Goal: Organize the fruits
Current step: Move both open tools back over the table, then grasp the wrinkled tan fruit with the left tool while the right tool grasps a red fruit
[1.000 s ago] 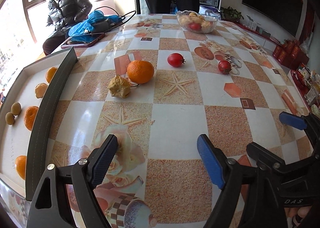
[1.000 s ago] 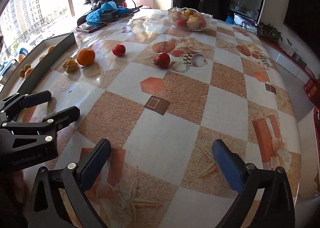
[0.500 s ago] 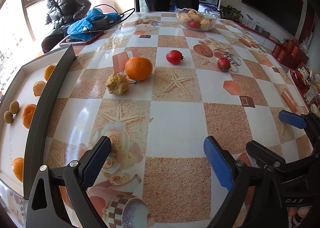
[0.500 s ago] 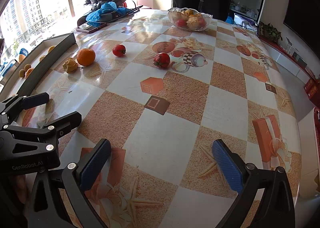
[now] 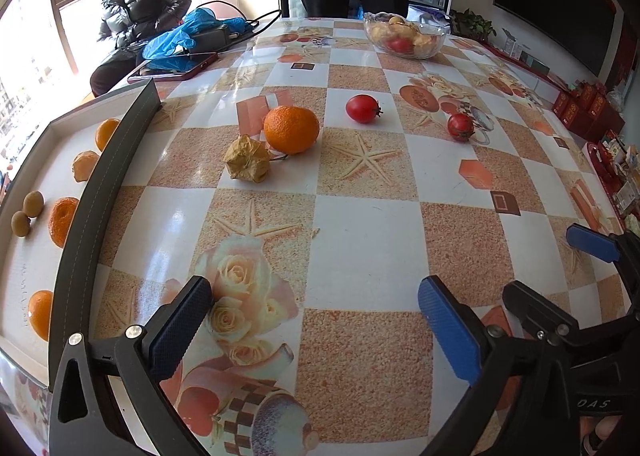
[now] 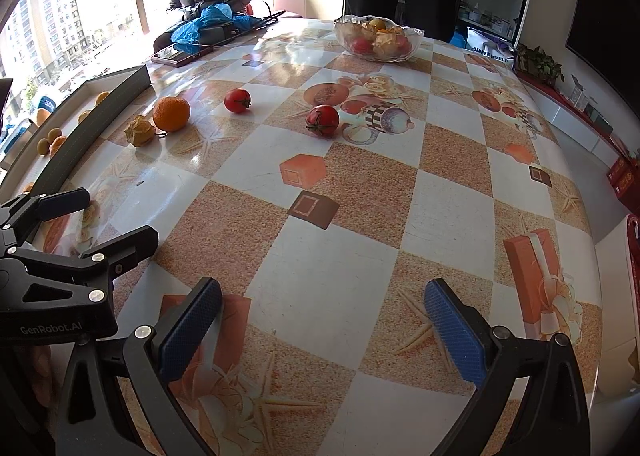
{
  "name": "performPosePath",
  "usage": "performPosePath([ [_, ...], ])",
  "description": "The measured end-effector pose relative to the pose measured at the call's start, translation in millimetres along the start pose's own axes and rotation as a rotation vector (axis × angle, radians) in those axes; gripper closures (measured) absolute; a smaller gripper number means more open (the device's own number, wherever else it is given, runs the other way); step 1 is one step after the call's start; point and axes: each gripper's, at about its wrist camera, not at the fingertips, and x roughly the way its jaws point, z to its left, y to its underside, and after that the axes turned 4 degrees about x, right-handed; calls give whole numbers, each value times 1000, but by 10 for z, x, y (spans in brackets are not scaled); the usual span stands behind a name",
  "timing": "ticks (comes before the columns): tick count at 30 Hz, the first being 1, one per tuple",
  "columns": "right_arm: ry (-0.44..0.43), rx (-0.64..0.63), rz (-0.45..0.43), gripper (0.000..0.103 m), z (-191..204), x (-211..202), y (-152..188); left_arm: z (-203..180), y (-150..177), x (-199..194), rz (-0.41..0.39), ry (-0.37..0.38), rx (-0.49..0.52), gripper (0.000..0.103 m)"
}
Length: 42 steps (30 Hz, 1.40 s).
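Observation:
An orange (image 5: 291, 129) lies mid-table beside a papery husked fruit (image 5: 247, 159). Two red tomatoes (image 5: 362, 108) (image 5: 460, 126) lie further right. They also show in the right wrist view: orange (image 6: 171, 113), husked fruit (image 6: 139, 130), tomatoes (image 6: 237, 100) (image 6: 322, 119). A shallow tray (image 5: 24, 268) at the left table edge holds several oranges and small brown fruits. My left gripper (image 5: 314, 326) is open and empty, near the front edge. My right gripper (image 6: 322, 330) is open and empty, to the right of the left one.
A glass bowl (image 5: 405, 35) of fruit stands at the far side. A blue bag (image 5: 180, 39), a phone and cables lie at the far left corner. One person sits by the window, another stands behind the table. Red boxes (image 5: 582, 111) stand beyond the right edge.
My left gripper has drawn back a little and its jaws have opened slightly wider. The right gripper and the fruits have hardly moved.

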Motion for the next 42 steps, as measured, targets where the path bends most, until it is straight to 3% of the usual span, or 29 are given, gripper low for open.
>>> performPosePath([
  [25,4,10,3,1,-26,0,-2,14,-17,0,9,17,17,0],
  [27,5,9,15,1,-28,9,-16,41,-38,-8,21,35,33,0],
  [32,-16,29,51,1,-51,9,-65,206,-77,-7,16,-9,57,0],
  [35,7,14,41,1,-39,30,-55,349,-143,101,52,35,28,0],
  [37,8,15,23,1,-30,22,-33,395,-209,122,60,12,30,0],
  [42,7,20,2,1,-32,7,-13,396,-452,196,65,10,82,12],
])
